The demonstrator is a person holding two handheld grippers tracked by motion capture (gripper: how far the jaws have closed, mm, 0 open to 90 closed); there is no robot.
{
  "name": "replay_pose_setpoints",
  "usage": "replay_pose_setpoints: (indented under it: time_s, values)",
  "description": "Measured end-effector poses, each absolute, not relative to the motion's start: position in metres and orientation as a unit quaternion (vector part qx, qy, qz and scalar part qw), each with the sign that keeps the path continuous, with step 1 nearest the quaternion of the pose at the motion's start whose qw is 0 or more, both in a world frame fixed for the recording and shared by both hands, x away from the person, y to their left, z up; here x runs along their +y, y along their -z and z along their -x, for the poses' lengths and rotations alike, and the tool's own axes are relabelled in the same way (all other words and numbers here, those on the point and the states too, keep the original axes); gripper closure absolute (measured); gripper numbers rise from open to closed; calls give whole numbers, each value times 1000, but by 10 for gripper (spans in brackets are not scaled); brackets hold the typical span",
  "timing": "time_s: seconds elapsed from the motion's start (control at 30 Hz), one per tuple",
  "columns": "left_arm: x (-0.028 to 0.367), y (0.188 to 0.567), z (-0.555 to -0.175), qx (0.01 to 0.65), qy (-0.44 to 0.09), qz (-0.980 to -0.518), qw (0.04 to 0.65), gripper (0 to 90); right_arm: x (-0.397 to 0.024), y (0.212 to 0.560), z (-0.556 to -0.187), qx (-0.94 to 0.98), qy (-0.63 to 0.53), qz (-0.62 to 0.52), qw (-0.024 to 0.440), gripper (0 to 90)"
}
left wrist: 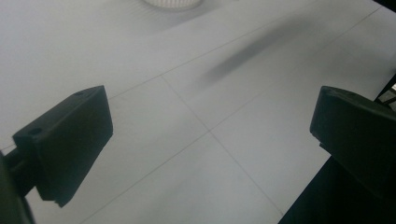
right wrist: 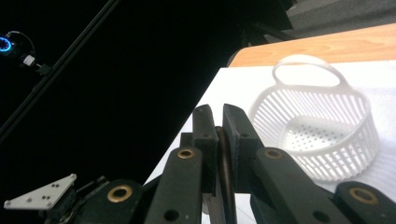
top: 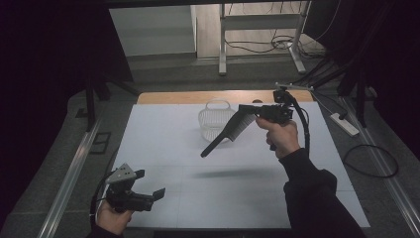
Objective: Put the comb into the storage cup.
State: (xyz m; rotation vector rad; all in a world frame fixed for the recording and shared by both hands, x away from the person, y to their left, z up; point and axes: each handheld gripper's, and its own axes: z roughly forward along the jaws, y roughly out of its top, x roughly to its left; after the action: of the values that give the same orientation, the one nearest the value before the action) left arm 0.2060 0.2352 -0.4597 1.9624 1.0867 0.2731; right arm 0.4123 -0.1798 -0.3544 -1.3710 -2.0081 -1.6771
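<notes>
From above, the right tool (top: 257, 113) is gripping a black comb (top: 225, 134) in the air, just at 3 o'clock of the white basket (top: 215, 119). Its own view is showing jaws clamping the comb's (right wrist: 225, 163) edge. The left tool (top: 148, 186) is hanging open over the bare surface (left wrist: 187, 93).

The high view looks forward and down on the whole white table (top: 163, 148) from the person's side. The left gripper view sits close above the table (left wrist: 187, 93), facing across it. The right gripper view looks low across the table's far corner. All 3 views share the white basket (top: 216, 120) (right wrist: 322, 135) (left wrist: 172, 3).
</notes>
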Motion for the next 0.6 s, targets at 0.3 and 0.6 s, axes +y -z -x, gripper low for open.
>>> replay_pose_setpoints:
  time_s: [0.3, 0.6]
  values:
    - [244, 461, -196, 442, -110, -782, 425, 0, -182, 345, -422, -673, 567, 468, 77, 842]
    - [249, 461, -188, 445, -123, -781, 422, 0, -181, 337, -431, -671, 567, 473, 63, 842]
